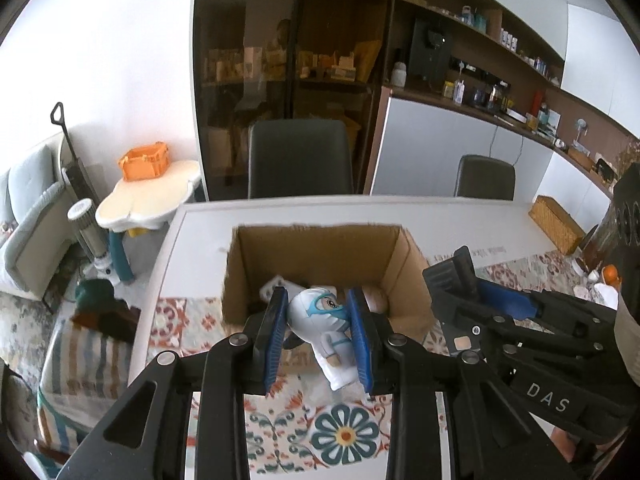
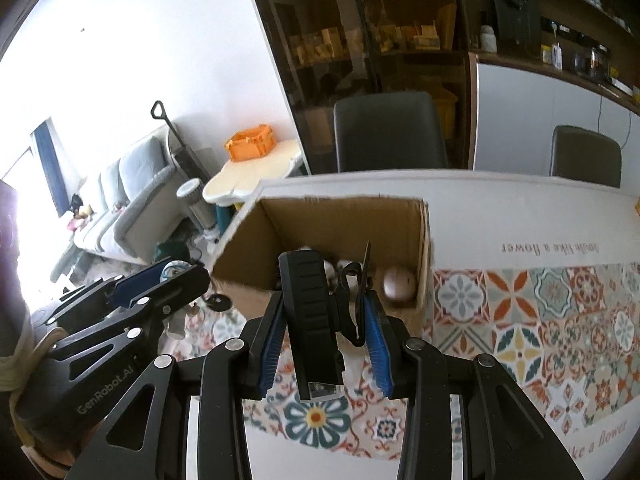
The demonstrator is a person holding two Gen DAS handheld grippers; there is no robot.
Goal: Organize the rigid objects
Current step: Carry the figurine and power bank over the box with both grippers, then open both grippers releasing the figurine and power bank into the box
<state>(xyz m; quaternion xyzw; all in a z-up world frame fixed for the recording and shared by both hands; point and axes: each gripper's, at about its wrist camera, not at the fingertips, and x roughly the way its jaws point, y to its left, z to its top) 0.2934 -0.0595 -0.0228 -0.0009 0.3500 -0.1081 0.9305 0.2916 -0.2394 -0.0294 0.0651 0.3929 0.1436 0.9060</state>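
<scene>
My left gripper (image 1: 320,300) is shut on a white toy figure with blue goggles (image 1: 324,320) and holds it at the near edge of an open cardboard box (image 1: 312,252). My right gripper (image 2: 326,304) is shut on a black clip-like device (image 2: 312,320) just in front of the same box (image 2: 344,220). The box holds several items, among them a beige ball (image 2: 398,282) and a white object (image 1: 272,286). The right gripper shows in the left wrist view (image 1: 480,296); the left gripper shows in the right wrist view (image 2: 160,280).
The box stands on a white table (image 1: 460,216) with a patterned tile mat (image 2: 540,320). A wicker basket (image 1: 554,222) sits at the far right. Two dark chairs (image 1: 300,156) stand behind the table. A small cream side table with an orange crate (image 1: 144,160) stands left.
</scene>
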